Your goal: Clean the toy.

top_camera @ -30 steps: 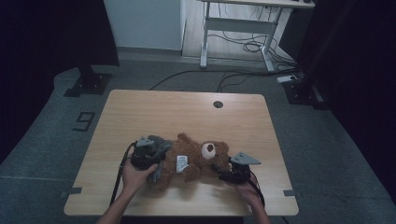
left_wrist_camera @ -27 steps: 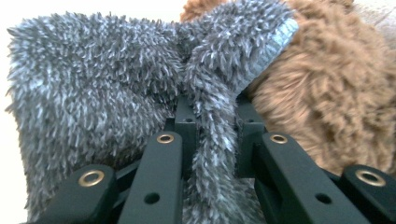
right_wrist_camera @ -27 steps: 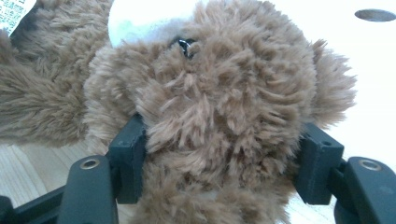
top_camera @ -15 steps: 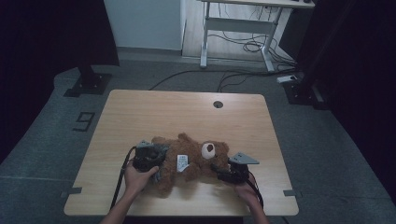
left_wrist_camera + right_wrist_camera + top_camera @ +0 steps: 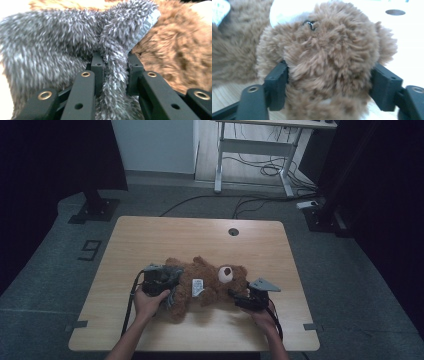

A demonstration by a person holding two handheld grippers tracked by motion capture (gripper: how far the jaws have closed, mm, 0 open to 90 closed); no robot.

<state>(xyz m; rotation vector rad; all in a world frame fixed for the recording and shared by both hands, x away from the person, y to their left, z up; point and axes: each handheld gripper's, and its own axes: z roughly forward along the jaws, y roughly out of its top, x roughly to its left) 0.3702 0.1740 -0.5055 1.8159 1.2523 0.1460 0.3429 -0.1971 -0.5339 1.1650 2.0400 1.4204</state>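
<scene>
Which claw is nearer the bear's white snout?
Right. The right claw grips the teddy bear's head just below the snout; the left claw pinches grey fabric at its other end.

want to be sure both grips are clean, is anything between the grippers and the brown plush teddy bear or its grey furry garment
Nothing visible: the left gripper pinches the grey furry garment directly, and the right gripper clasps the brown plush teddy bear at its head.

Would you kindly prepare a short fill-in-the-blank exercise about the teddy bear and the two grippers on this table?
1. The brown teddy bear lies on the wooden ____.
2. The left gripper pinches a fold of ____ furry fabric.
3. The right gripper has its jaws on either side of the bear's ____.
4. The bear's muzzle is ____ in colour.

Missing words: table; grey; head; white
</scene>
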